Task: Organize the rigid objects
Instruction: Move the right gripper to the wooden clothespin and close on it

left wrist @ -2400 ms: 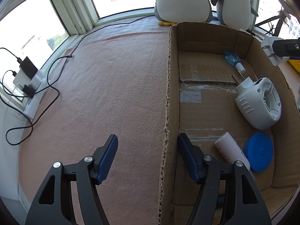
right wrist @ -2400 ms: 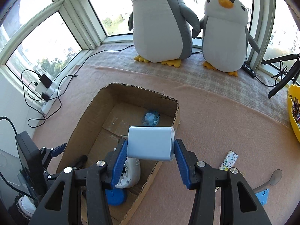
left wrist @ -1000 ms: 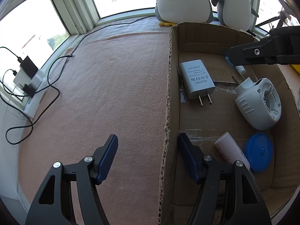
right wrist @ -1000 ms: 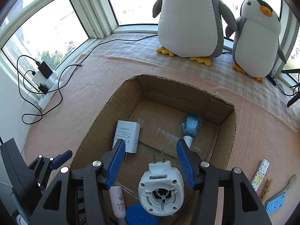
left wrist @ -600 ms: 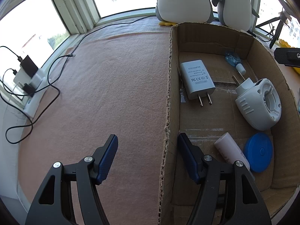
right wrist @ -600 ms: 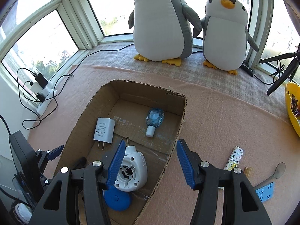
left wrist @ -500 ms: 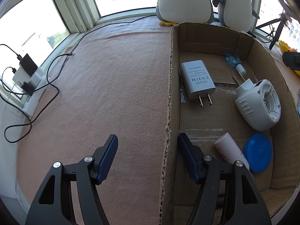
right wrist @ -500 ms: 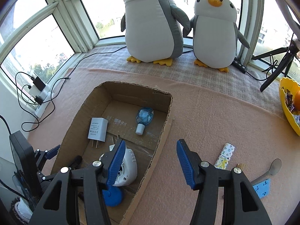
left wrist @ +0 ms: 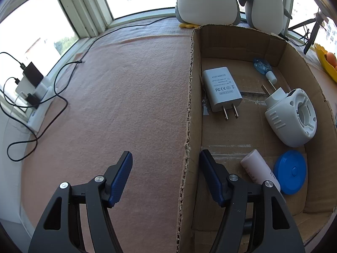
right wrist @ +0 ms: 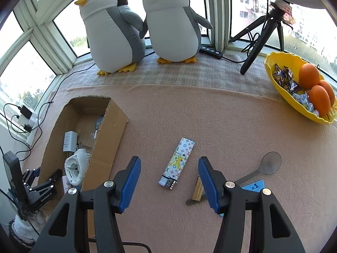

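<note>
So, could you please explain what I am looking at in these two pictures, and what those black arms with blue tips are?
There is no robot here: a person holds a two-finger hand tool in each hand, and a wide-angle camera on each tool looks out along its fingers.

One picture comes from the left gripper. Its blue-padded jaws stand apart on either side of the side wall of an open brown cardboard box, without pressing on it. In the box lie a white plug-in charger, a round white plastic plug-in device, a white tube, a flat blue round lid and a small blue-and-white bottle.

The other picture comes from the right gripper, open and empty above a patterned white lighter on the pink felt cloth. Beside it lie a grey plastic spoon and a wooden clothespin.
</note>
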Motion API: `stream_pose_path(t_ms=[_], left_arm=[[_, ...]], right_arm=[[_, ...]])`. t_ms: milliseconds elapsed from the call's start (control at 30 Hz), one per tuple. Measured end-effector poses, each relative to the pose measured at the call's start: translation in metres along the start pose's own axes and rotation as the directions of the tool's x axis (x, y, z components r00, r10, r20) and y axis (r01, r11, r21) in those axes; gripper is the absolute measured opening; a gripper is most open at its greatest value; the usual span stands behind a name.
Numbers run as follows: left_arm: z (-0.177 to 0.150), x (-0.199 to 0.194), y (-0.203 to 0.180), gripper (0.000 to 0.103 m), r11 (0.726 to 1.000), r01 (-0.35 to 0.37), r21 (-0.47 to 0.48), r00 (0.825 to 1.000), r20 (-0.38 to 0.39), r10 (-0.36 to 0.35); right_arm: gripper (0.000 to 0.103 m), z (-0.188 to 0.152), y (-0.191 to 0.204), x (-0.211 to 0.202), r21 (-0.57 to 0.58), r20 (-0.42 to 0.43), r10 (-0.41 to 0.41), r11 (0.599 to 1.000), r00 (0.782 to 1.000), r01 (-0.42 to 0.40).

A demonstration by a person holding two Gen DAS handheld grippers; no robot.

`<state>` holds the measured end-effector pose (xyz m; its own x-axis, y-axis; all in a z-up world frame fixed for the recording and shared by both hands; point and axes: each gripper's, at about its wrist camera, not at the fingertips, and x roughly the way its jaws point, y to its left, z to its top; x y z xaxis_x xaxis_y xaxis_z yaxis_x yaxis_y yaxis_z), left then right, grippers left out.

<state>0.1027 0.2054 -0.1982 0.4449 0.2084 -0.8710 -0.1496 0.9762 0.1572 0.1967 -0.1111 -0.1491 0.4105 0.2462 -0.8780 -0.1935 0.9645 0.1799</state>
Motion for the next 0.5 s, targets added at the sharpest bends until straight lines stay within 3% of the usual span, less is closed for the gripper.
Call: stream_pose_path(t_ms=[367, 500], left_arm=[[0.000, 0.000, -0.001, 0.067, 1.000, -0.009, 0.006, 1.000, -0.001, 0.009], [0.000, 0.000, -0.001, 0.067, 1.000, -0.010, 0.006, 1.000, -0.001, 0.010]], right_arm=[[0.051, -0.003, -0.045, 0.017, 0.069, -0.070, -0.011, 0.997, 0.997, 0.016], [0.041, -0.006, -0.048, 0.029, 0.087, -0.109, 0.020, 0.996, 0.994, -0.011]])
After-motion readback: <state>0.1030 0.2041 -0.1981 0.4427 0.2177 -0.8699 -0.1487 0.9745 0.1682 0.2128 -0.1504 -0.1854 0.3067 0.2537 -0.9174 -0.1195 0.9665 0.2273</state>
